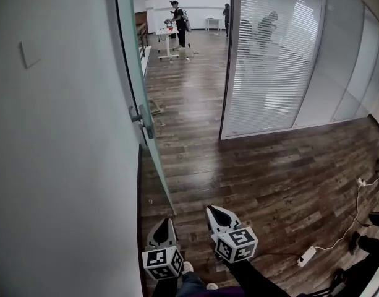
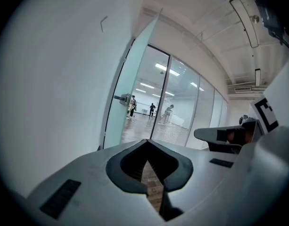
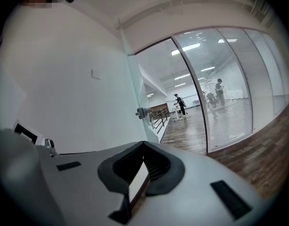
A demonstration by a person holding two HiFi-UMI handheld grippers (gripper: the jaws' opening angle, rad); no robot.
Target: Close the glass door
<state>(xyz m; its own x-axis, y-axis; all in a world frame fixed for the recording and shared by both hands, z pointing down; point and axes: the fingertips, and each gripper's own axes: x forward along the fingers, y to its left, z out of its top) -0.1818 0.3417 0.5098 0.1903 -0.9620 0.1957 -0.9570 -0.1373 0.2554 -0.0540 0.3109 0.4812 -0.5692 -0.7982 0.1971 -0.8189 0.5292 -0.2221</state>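
Glass door (image 1: 128, 54): frosted greenish pane, stood open at the left of the head view, seen nearly edge-on, close along the white wall (image 1: 65, 153). Metal lever handle (image 1: 144, 121) was fitted about halfway up its edge. Small square wall plate (image 1: 29, 53) sat higher on the same wall. Doorway beyond opened onto a dark wood-plank floor (image 1: 269, 178), bounded at the right by a glass partition with slatted blinds (image 1: 269, 60). One person (image 1: 178, 20) stood far off beside a white stand (image 1: 167, 45). Left tongs (image 1: 167, 223): pressed together, nothing between them, low in the head view near the foot of the door, not touching it. Right tongs (image 1: 214, 211): likewise pressed together and empty, just beside the left, pointed toward the doorway. White power strip (image 1: 306, 256) with its cable lay on the floor at the lower right.
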